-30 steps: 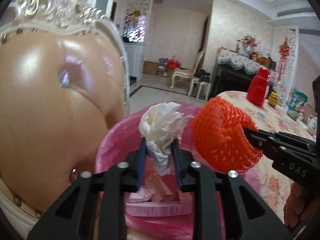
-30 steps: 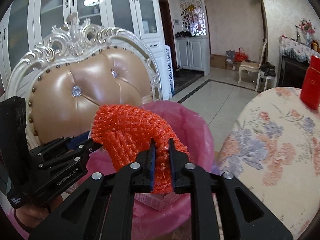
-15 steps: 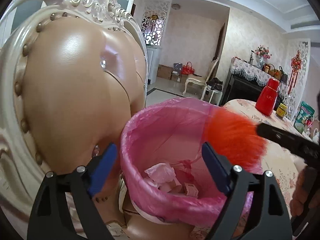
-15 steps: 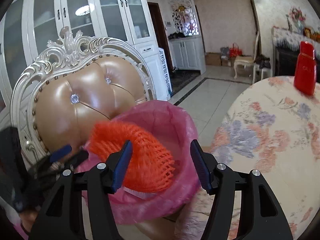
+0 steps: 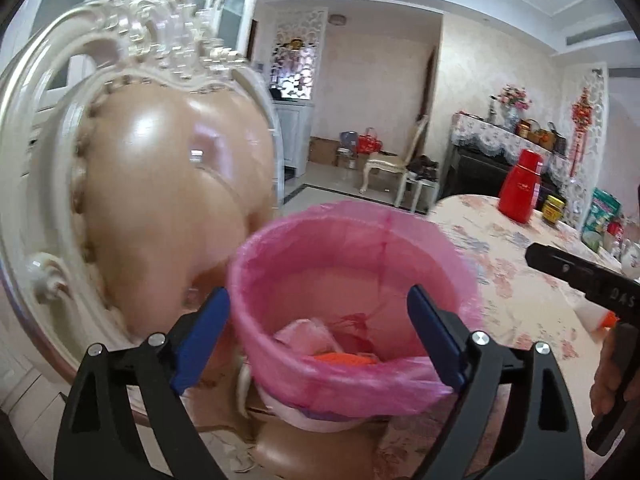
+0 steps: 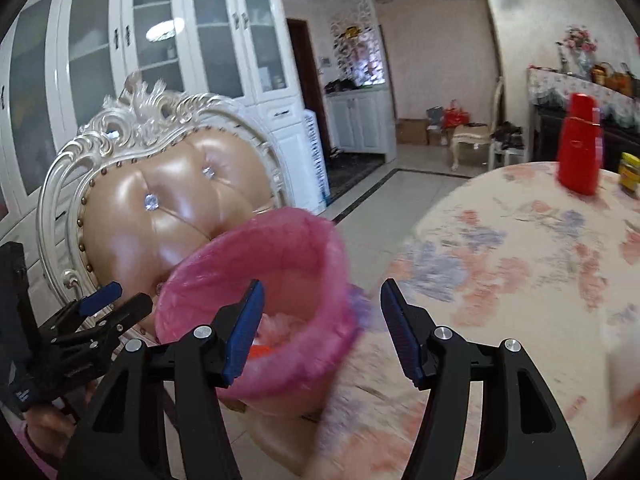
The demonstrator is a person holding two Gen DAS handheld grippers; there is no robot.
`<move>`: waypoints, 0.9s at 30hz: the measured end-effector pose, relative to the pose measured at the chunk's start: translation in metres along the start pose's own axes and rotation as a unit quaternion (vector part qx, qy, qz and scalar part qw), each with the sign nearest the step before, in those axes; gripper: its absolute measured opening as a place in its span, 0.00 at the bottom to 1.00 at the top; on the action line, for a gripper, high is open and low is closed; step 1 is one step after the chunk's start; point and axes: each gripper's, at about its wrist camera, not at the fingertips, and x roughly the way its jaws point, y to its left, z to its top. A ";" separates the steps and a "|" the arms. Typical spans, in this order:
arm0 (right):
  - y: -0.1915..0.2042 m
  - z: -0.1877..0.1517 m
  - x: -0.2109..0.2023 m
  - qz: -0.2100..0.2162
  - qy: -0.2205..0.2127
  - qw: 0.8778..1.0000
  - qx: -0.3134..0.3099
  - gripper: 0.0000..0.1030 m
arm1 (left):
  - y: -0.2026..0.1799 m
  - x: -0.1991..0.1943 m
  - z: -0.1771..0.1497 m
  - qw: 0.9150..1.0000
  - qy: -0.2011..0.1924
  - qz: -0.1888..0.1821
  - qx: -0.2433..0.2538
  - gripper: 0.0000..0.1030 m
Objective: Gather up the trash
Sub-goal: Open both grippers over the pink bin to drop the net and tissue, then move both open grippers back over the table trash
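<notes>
A bin with a pink liner [image 5: 352, 216] stands in front of both grippers. Inside it lie a crumpled white tissue [image 5: 308, 334] and an orange foam net [image 5: 344, 359]. My left gripper [image 5: 318, 298] hangs just before the bin's near rim; its jaws are opening and nothing is between them. In the right wrist view the bin [image 6: 260, 232] sits left of centre, with the net [image 6: 259, 350] showing behind the left pad. My right gripper [image 6: 322, 288] stands open and holds nothing, over the bin's right edge. The left gripper [image 6: 120, 304] shows at the far left there.
An ornate chair with a tan leather back [image 5: 160, 200] rises right behind the bin. A round table with a floral cloth [image 6: 520, 260] lies to the right, bearing a red flask [image 6: 580, 148] and a yellow jar [image 5: 554, 210]. White cabinets [image 6: 180, 40] line the far wall.
Both grippers went from shut to open. The tissue left the left jaws and the orange net left the right jaws; both now lie in the bin. Both grippers drew back from it.
</notes>
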 end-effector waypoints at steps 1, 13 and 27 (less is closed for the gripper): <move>-0.006 -0.003 -0.008 -0.009 -0.003 1.000 -0.001 0.58 | -0.009 0.000 -0.001 1.000 0.001 -0.009 0.003 0.88; -0.113 -0.075 -0.138 -0.182 -0.021 0.983 0.020 0.61 | -0.174 0.005 -0.032 0.981 0.048 -0.151 0.108 0.90; -0.246 -0.142 -0.235 -0.312 0.009 0.930 0.192 0.61 | -0.320 -0.005 -0.061 0.947 0.071 -0.273 0.156 0.90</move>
